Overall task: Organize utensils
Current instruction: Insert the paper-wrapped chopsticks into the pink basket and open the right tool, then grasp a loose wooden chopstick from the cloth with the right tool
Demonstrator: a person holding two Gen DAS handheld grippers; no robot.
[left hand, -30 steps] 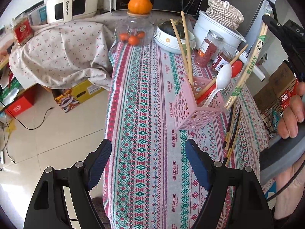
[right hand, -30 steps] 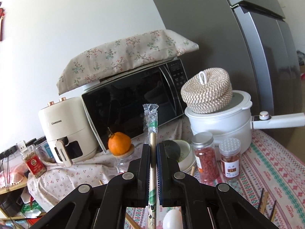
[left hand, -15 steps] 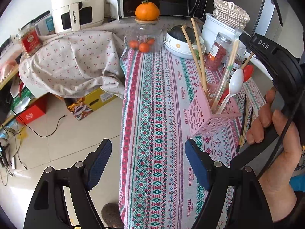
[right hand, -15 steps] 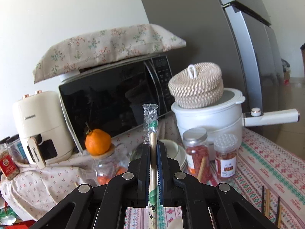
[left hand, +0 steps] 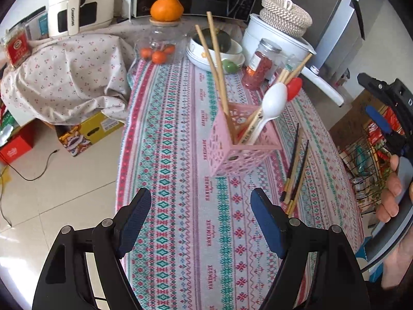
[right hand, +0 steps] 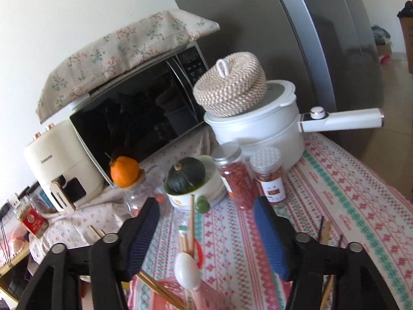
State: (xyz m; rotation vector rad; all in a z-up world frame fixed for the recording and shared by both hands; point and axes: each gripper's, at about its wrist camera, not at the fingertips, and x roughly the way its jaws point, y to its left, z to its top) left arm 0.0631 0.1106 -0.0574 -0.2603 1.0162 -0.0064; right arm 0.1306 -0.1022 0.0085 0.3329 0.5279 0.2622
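A pink perforated holder (left hand: 240, 144) stands on the patterned tablecloth (left hand: 180, 206). It holds wooden chopsticks (left hand: 216, 62), a wrapped chopstick pair (left hand: 255, 126), a white spoon (left hand: 271, 106) and a red spoon (left hand: 294, 87). Dark chopsticks (left hand: 296, 170) lie on the cloth right of it. My left gripper (left hand: 200, 214) is open and empty, in front of the holder. My right gripper (right hand: 206, 230) is open and empty above the holder (right hand: 178, 294); it also shows at the right edge of the left wrist view (left hand: 387, 108). The white spoon (right hand: 187, 271) shows between its fingers.
At the table's far end stand a white pot (right hand: 260, 126) with a woven lid, two jars (right hand: 237, 175), a bowl with a dark squash (right hand: 185, 178), a glass jar under an orange (left hand: 166, 7), a microwave (right hand: 134, 118) and an air fryer (right hand: 62, 168). The floor lies left.
My right gripper has opened and let go of the wrapped chopsticks, which now stand in the pink holder. It has pulled back to the right. The left gripper moved closer to the holder.
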